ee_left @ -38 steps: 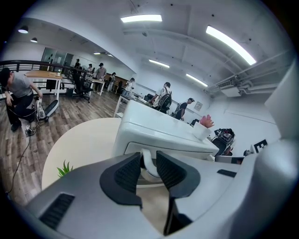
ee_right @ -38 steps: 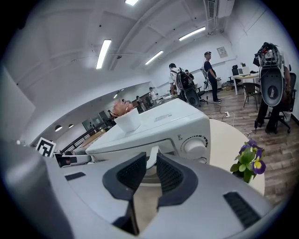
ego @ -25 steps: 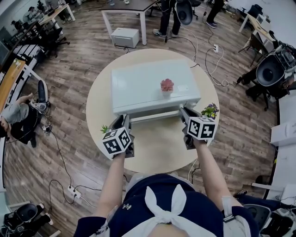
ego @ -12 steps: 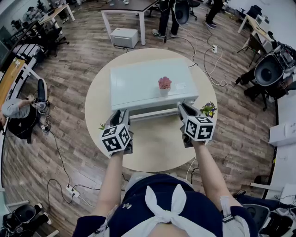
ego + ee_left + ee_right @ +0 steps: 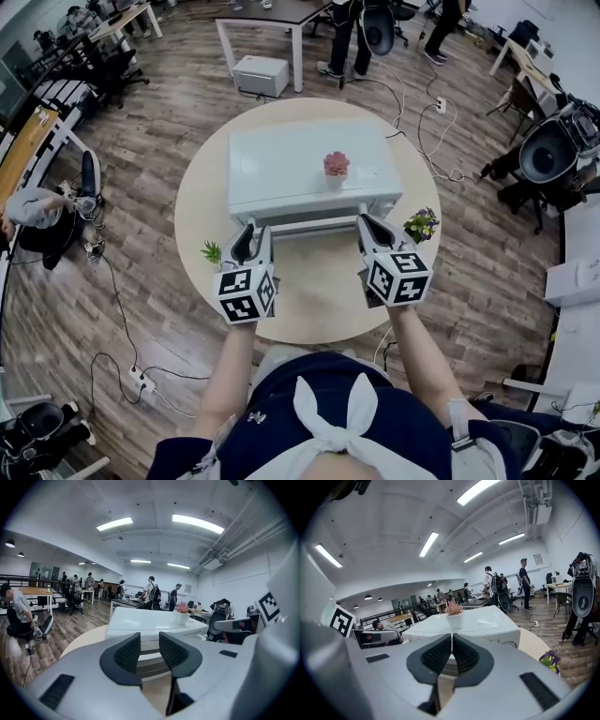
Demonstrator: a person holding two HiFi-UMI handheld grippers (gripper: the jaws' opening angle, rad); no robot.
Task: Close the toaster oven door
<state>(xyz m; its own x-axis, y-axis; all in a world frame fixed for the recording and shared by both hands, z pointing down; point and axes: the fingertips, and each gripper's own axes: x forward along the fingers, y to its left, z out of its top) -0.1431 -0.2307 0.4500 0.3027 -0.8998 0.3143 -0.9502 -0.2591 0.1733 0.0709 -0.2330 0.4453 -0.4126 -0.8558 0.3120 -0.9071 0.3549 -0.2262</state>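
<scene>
At lower centre, left claw (image 5: 251,236) spread, just narrowing, empty; right claw (image 5: 367,225) just pressed together, empty. Beyond, toaster oven (image 5: 300,164) mid-desk (image 5: 309,314). Risk: door, if unlatched and unsupported, may drop open.

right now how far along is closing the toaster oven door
Done, it seems: the toaster oven door looks raised against the front, though full closure is unclear. In hand: nothing; jaws on the left gripper just narrowed but stand apart, those on the right gripper just closed together, both empty. Left: perhaps a final check.
</scene>
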